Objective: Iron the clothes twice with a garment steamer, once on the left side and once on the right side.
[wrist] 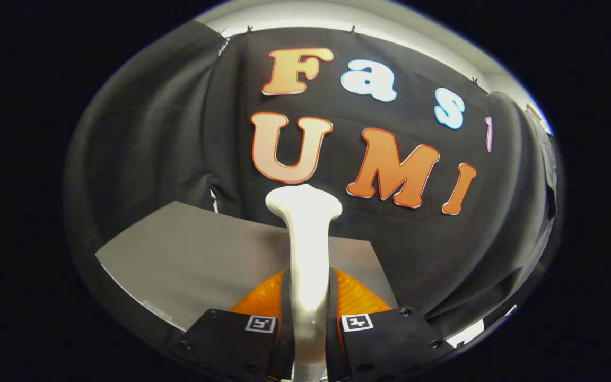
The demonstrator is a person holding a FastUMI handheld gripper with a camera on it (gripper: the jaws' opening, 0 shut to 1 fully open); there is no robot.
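My gripper (308, 305) is shut on a white garment steamer (305, 239). Both fingers press on its slim handle from either side. The steamer stands upright between the fingers and widens into a rounded head at its top, held up in front of the black cloth wall. I see no clothes in this view.
A grey tabletop (194, 254) lies below and beyond the fingers, tilted in the view, with its far edge against the black cloth wall (141, 148). A pale strip of ceiling (369, 21) shows above the cloth.
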